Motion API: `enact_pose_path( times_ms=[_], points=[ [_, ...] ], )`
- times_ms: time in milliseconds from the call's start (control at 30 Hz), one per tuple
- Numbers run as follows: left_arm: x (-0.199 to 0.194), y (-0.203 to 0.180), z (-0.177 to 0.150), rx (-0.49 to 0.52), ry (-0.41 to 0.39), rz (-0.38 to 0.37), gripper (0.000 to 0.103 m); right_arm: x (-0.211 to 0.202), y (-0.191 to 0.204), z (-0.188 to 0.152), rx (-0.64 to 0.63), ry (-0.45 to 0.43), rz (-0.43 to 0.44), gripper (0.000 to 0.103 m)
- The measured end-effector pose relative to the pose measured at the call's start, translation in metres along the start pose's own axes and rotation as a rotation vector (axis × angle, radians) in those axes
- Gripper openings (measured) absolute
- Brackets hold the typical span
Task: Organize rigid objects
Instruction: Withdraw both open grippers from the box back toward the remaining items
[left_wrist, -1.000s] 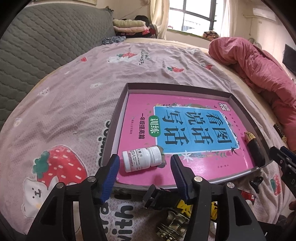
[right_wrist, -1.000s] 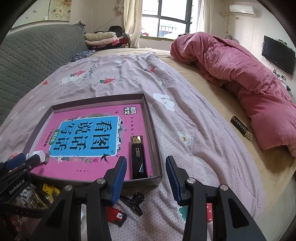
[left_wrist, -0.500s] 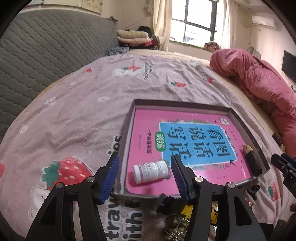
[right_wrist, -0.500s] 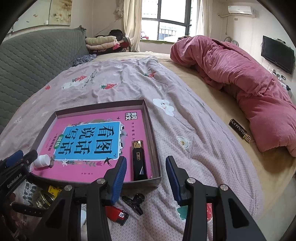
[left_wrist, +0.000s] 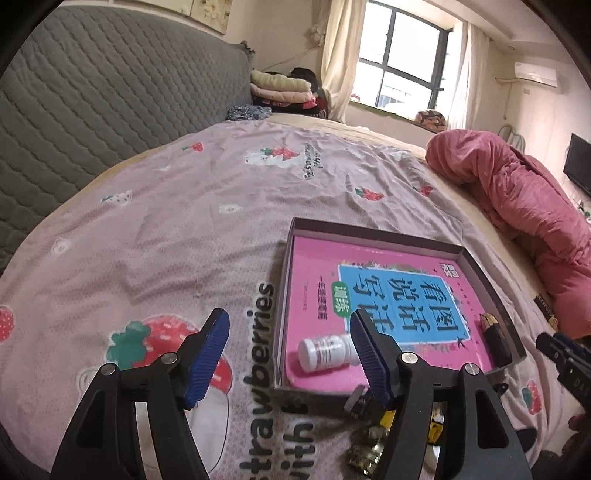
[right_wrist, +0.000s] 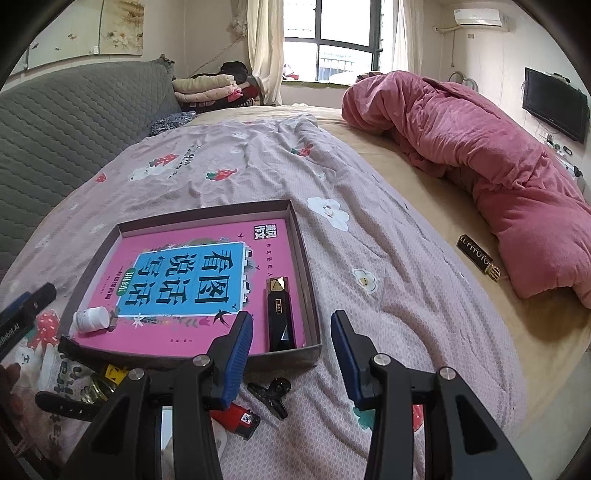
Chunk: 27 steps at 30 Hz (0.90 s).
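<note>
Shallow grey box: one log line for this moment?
left tool open | right tool open | shallow grey box: pink book, white pill bottle, black lighter

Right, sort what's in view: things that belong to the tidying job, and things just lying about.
Job:
grey box
pink book
white pill bottle
black lighter case
red lighter
black clip
black-and-gold bar

Lying about:
pink quilt
folded clothes
strawberry sheet

The pink book (right_wrist: 192, 280) at frame centre carries large characters 看图说话写话 on its blue panel, with 训练 in a green oval. The bedsheet (left_wrist: 147, 229) reads "strawberries" at lower centre.
</note>
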<state>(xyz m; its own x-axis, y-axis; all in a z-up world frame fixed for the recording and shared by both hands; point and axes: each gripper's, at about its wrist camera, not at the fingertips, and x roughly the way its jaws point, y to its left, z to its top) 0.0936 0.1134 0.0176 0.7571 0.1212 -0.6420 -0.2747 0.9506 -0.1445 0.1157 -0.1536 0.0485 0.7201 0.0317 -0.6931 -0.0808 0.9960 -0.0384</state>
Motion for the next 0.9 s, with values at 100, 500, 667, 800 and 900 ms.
enact_pose_path(
  times_ms=[100,500,667,800,900],
  points=[
    [-0.006,0.0,-0.002,0.004,-0.01,0.0,0.07,-0.005,-0.002,0.0,0.009,-0.005,0.011,0.044],
    [-0.044,-0.024,-0.024,0.106,-0.06,-0.01,0.071,-0.028,-0.018,-0.002,0.04,-0.04,0.046,0.044],
    [-0.051,-0.031,-0.033,0.147,-0.051,-0.014,0.071,-0.034,-0.026,-0.005,0.056,-0.047,0.053,0.044],
    [-0.057,-0.031,-0.038,0.16,-0.049,-0.007,0.072,-0.037,-0.026,-0.008,0.047,-0.046,0.06,0.044],
    [-0.06,-0.028,-0.041,0.158,-0.037,-0.007,0.072,-0.039,-0.025,-0.01,0.041,-0.047,0.068,0.046]
  ],
)
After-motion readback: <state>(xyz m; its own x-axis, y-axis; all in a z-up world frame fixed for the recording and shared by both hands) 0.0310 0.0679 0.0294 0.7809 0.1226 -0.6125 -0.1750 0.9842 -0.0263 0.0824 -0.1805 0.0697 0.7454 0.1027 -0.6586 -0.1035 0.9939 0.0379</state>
